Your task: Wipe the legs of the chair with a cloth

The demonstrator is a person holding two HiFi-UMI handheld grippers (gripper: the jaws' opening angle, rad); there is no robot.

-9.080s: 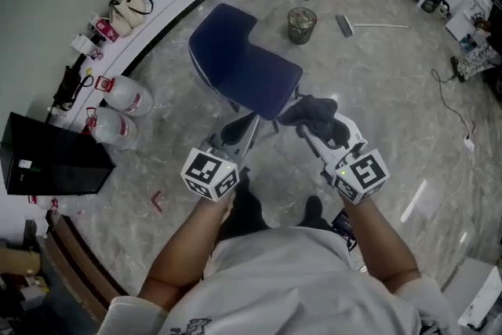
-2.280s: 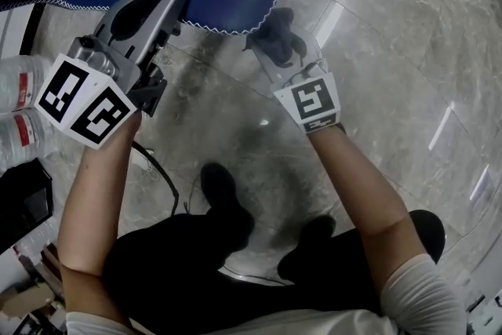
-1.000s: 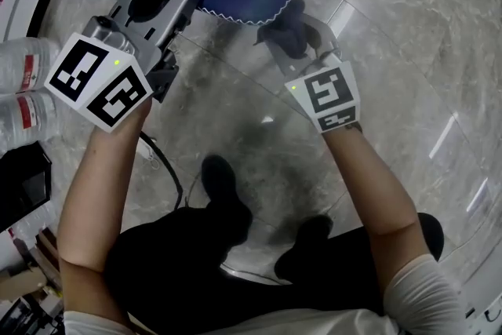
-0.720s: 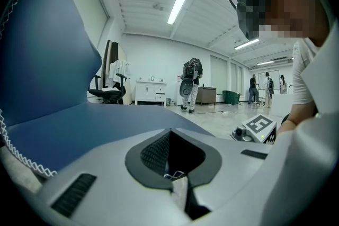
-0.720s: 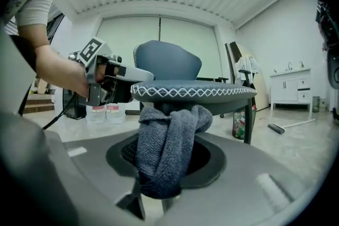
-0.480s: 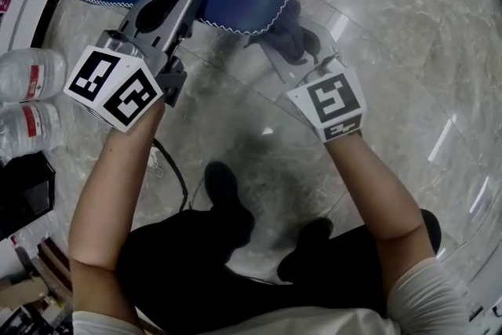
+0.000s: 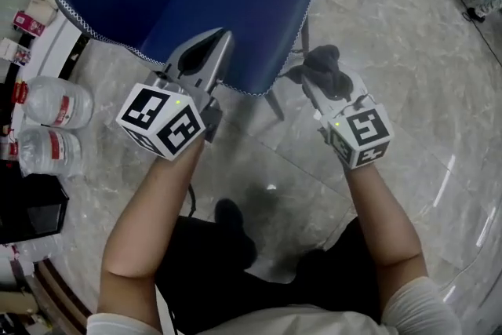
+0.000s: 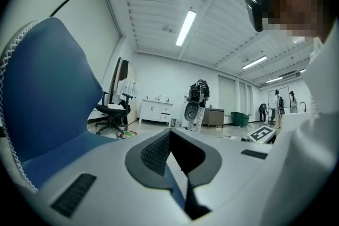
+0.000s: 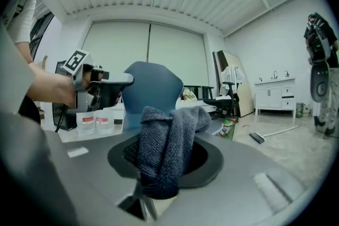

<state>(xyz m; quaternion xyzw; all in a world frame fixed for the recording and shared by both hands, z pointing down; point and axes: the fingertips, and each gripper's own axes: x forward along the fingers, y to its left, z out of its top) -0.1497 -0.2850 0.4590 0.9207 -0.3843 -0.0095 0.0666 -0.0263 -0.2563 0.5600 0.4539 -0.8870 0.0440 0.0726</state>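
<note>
The left gripper (image 7: 218,43) hung over the near edge of the chair (image 7: 212,8), above the seat rather than down by any leg. Its jaws were drawn together at the tips with nothing between them; only a sliver of blue seat showed through the gap behind the tips.

Under the seat's near right corner, one leg (image 7: 273,102) came out into view. It slanted from under the seat down toward the floor (image 7: 408,74), so its long axis ran from far to near. A second leg (image 7: 304,34) showed at the seat's far right corner, running down from the edge.

Further right, the right gripper (image 7: 320,81) had its jaws clamped on the cloth (image 7: 323,63), a dark grey wad bunched up over the tips. It was just beside the seat's right edge, apart from both legs.

From where I stood, the near leg lay to the left of the cloth and lower, between the two grippers. The right gripper was plainly the nearer one and the only one with anything to wipe with. I judged the cloth would have to drop and swing left to meet the leg, then run along its slant.
</note>
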